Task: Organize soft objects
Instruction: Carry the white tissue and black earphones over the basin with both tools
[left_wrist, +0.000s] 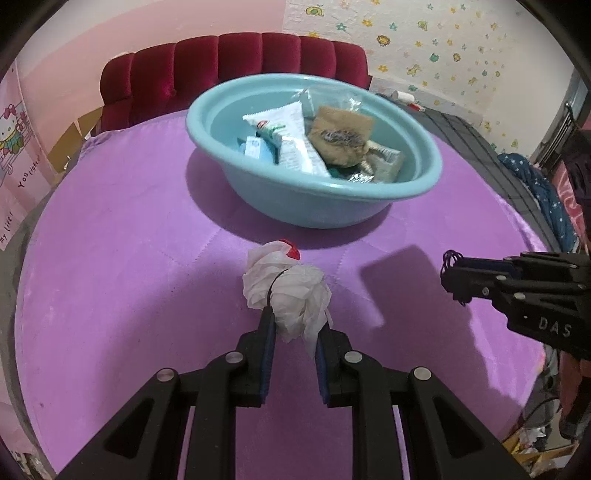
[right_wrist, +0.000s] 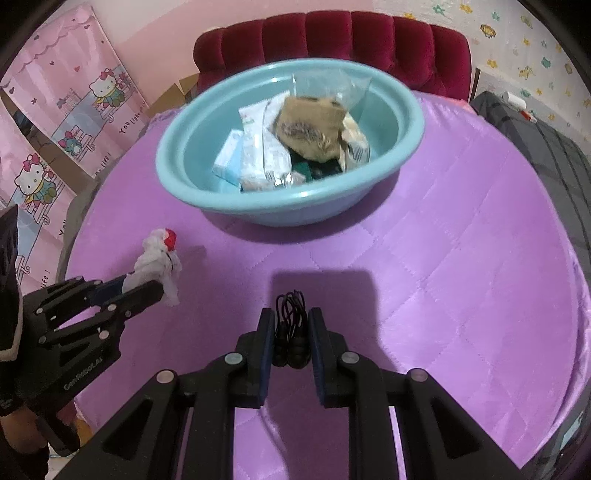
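Left gripper (left_wrist: 294, 328) is clamped on the crumpled white plastic bag (left_wrist: 286, 291), lower centre of the left wrist view. Right gripper (right_wrist: 291, 339) is clamped on a black coiled cord (right_wrist: 290, 314), lower centre of its own view. Teal basin (left_wrist: 406, 192) lies straight ahead of both, upper centre of each frame, already holding packets. Neither arm looks clearly nearer; left approaches from the basin's left side, right from its right.
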